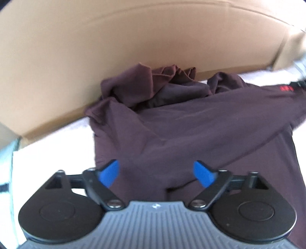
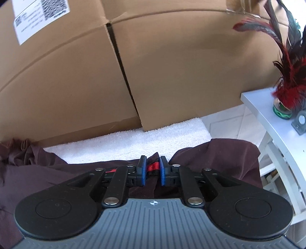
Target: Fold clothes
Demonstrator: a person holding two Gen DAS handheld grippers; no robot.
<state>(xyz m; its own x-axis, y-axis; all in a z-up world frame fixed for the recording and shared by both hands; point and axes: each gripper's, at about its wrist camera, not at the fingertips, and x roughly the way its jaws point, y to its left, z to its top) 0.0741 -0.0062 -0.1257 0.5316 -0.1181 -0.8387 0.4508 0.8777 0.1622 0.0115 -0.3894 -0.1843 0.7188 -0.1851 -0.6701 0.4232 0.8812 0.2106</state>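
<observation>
**Maroon garment on towel-covered bench, two tongs in attendance**

1. Cardboard boxes [image 2: 172,67] — brown, standing along the far edge of the bench. One carries a white shipping label [image 2: 38,17] with barcodes and small print; the print is too blurred to read.

2. Maroon garment [image 1: 191,130] — dark wine-coloured cloth, spread over most of the bench, its far end bunched in folds against the boxes. A small red marking [image 1: 286,88] shows near its right edge in the left wrist view; not legible.

3. White towel [image 2: 133,141] — terry cloth, covering the bench under the garment, bare in a strip between garment and boxes.

4. White side table [image 2: 271,122] — beside the bench on the right, bearing a small vase of red and black feathers [image 2: 288,84].

5. Left tongs [image 1: 161,173] — blue pads standing well apart, above the near part of the garment; nothing pinched between them.

6. Right tongs [image 2: 153,170] — blue pads drawn close together, clamped on the garment's edge, where a red woven tab [image 2: 153,167] sits between the pads. Cloth lies on either side of these tongs.
</observation>
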